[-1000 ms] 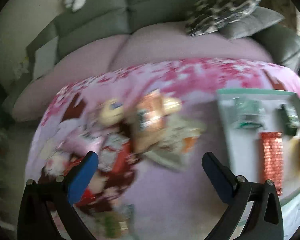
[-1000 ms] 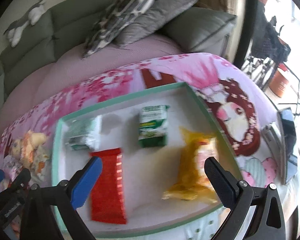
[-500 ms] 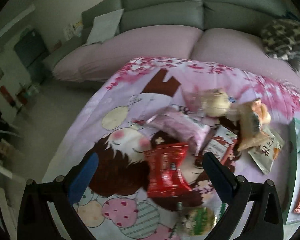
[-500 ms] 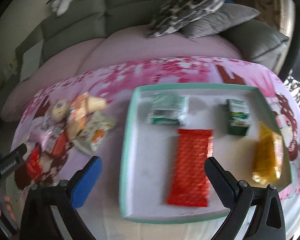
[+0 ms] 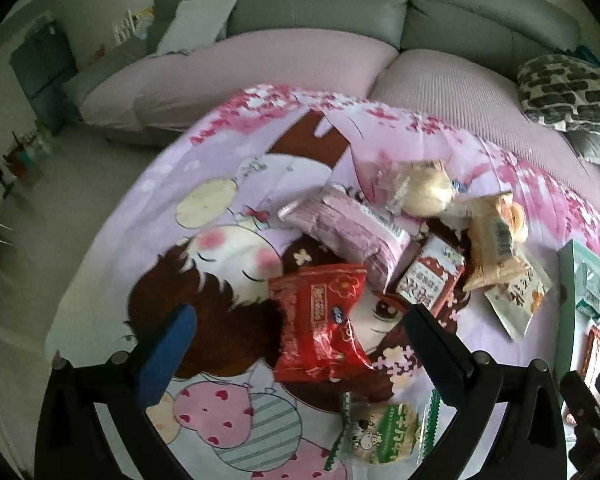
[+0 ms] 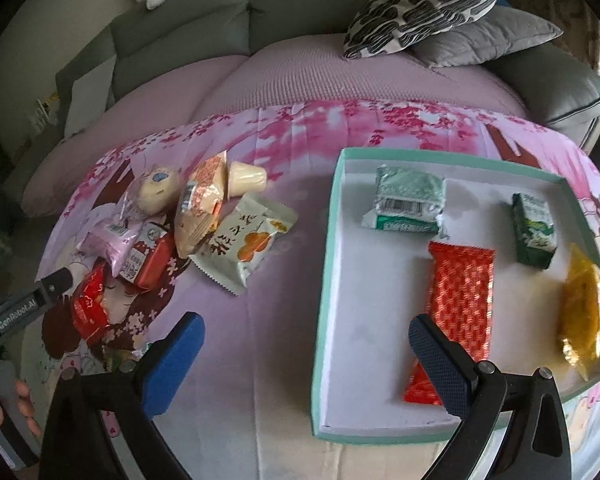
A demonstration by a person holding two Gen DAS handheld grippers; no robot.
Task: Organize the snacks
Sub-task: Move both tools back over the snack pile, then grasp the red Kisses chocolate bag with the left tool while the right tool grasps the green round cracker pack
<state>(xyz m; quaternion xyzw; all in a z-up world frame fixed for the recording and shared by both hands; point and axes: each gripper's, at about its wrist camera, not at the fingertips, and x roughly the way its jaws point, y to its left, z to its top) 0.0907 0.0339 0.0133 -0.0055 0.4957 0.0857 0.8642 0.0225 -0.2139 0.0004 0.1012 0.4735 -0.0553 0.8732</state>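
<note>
A: Starting with the left wrist view, what is seen between the jaws?

B: The left gripper (image 5: 300, 340) is held spread wide with nothing pinched. A red snack packet (image 5: 320, 324) is framed squarely between the jaws, on the pink printed cloth (image 5: 204, 184). Beyond the jaws a pink packet (image 5: 348, 228), a brown-and-white carton (image 5: 430, 280) and a round bun (image 5: 424, 192) are piled; below the right jaw a green-edged biscuit packet (image 5: 380, 432) is seen. A second ago the teal tray was faced by this gripper; it has since been swung toward the loose pile, so a fresh pick is judged to be underway, the red packet being the likely target.

A: And the right wrist view?

B: The right gripper (image 6: 306, 356) is likewise spread and empty. Bare cloth is seen between the jaws. The teal tray (image 6: 324, 280) is crossed by the right jaw, and four snacks are held in it: a green-and-white pack (image 6: 408, 200), a dark green carton (image 6: 534, 232), a red foil bar (image 6: 456, 304) and a yellow bag (image 6: 584, 312). The view has been shifted off the tray toward the pile beyond the left jaw. Roughly half the snacks are judged sorted.
</note>
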